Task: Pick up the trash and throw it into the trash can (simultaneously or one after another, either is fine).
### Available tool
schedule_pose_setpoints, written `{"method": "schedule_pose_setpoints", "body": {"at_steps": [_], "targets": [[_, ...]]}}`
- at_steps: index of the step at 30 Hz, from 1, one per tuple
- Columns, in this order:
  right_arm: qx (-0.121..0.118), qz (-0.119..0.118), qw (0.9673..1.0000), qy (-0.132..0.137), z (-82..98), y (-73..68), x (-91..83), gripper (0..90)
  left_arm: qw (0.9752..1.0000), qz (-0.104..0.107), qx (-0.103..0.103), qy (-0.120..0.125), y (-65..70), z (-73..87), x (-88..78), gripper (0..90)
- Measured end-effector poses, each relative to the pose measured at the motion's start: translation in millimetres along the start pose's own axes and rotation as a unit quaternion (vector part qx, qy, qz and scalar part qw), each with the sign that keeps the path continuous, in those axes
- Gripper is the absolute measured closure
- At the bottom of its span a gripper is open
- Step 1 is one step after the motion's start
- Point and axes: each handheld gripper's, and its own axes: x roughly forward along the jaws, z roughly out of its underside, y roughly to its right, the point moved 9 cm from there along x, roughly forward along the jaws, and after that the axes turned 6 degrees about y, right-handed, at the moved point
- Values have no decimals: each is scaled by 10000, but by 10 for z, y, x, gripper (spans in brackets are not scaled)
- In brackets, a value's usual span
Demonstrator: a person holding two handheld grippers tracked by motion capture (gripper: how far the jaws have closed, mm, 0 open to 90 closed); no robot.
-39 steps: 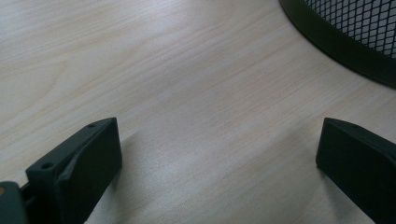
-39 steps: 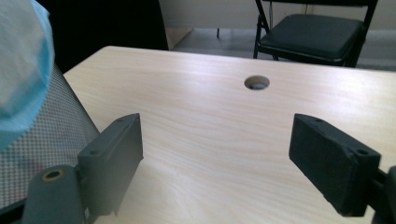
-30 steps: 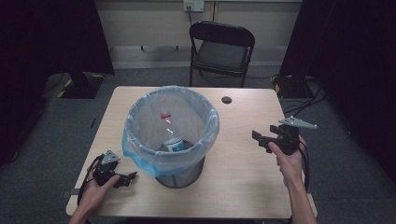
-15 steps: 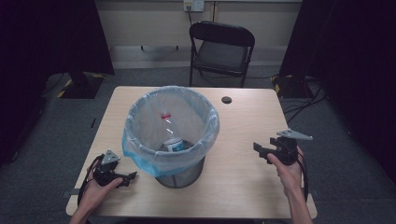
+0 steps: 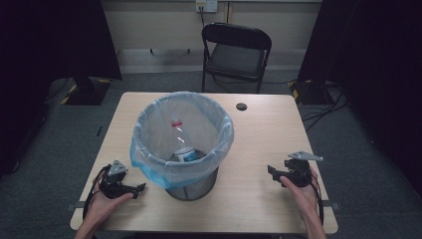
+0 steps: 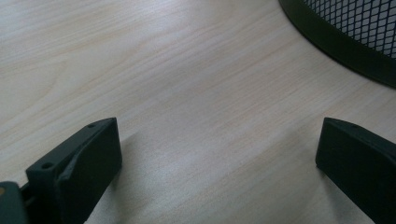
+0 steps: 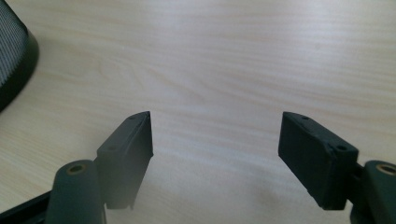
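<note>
The right gripper (image 5: 276, 174) is sitting lower than a second ago, down by the table (image 5: 259, 134), its jaws having just been closing yet gaping on nothing. The left gripper (image 5: 135, 188) is resting wide open and empty beside the bin (image 5: 182, 144), which is standing mid-table.

Lined wastebasket (image 5: 182, 144) mid-table as sole obstacle; open tabletop (image 5: 259, 134) either side.
</note>
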Motion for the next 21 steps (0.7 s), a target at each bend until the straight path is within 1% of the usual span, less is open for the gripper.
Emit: {"method": "schedule_pose_setpoints", "body": {"at_steps": [1,3,8,13,15,18,19,21], "targets": [[-27,20,10000,-75,42,-5,20,255,10000,1,-1,2,0,0,0,0],[-33,39,9999,-144,86,-10,44,252,10000,7,-6,-1,2,0,0,0],[-132,98,9994,-295,163,-32,98,242,10000,0,-3,1,0,0,0,0],[-256,178,9984,-476,270,-108,169,234,10000,1,-3,0,0,0,0,0],[-253,159,9982,-510,295,-132,198,205,10000,10,-8,-1,2,0,1,0],[-211,144,9987,-438,290,-152,214,202,10000,12,-2,0,1,0,1,0],[-237,192,9987,-403,292,-149,221,201,10000,15,-5,0,2,0,1,0],[-347,299,9985,-312,308,-157,237,170,10000,23,-3,-4,2,1,1,0]]}}
